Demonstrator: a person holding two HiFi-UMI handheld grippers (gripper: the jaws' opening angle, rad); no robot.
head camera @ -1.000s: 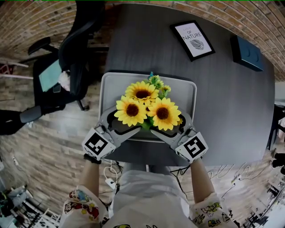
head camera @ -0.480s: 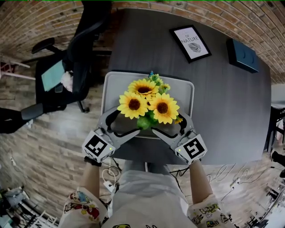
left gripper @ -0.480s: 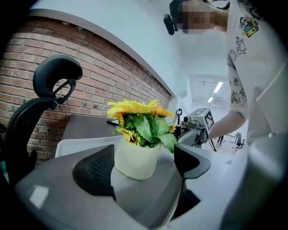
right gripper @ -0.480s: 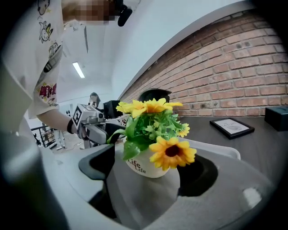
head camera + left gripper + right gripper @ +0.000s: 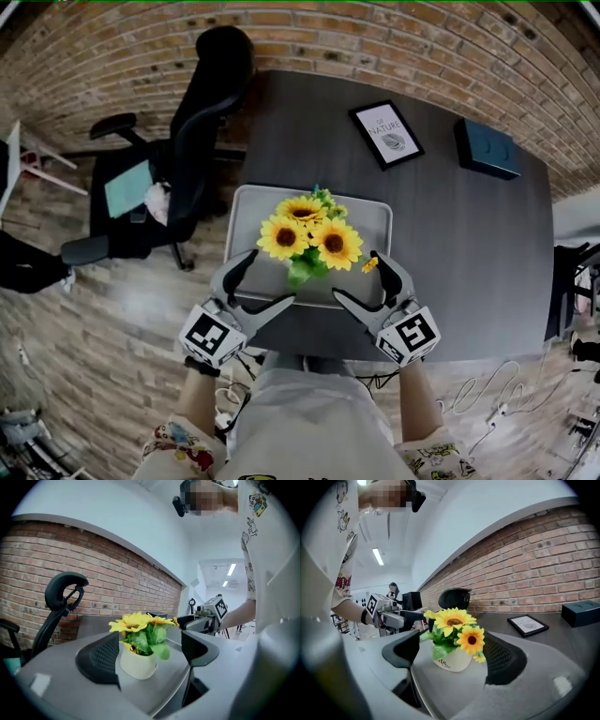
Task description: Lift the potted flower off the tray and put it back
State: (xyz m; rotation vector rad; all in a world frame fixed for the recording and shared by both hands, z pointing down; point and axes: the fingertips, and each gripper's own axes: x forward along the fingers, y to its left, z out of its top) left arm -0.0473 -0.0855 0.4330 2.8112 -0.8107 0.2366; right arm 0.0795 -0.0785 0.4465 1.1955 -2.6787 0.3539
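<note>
The potted flower point(image 5: 310, 240), a white pot with yellow sunflowers, stands upright on the grey tray point(image 5: 248, 206) on the dark table. My left gripper point(image 5: 270, 277) is open near the tray's front left; its jaws have just been opening and nothing is between the pads. My right gripper point(image 5: 356, 275) is open at the front right, also empty. In the left gripper view the pot point(image 5: 137, 662) sits on the tray point(image 5: 176, 679) beyond the wide jaws of the left gripper point(image 5: 150, 640). The right gripper view shows the pot point(image 5: 452, 660) ahead of the right gripper point(image 5: 452, 651), untouched.
A framed print point(image 5: 385, 133) and a dark blue box point(image 5: 487, 148) lie at the back right of the table point(image 5: 469, 262). A black office chair point(image 5: 183, 159) stands left of the table by the brick wall. The table's front edge runs just under my grippers.
Both grippers have drawn back from the pot's sides toward the person and risen. The pot stays on the tray. The head view has pulled back.
</note>
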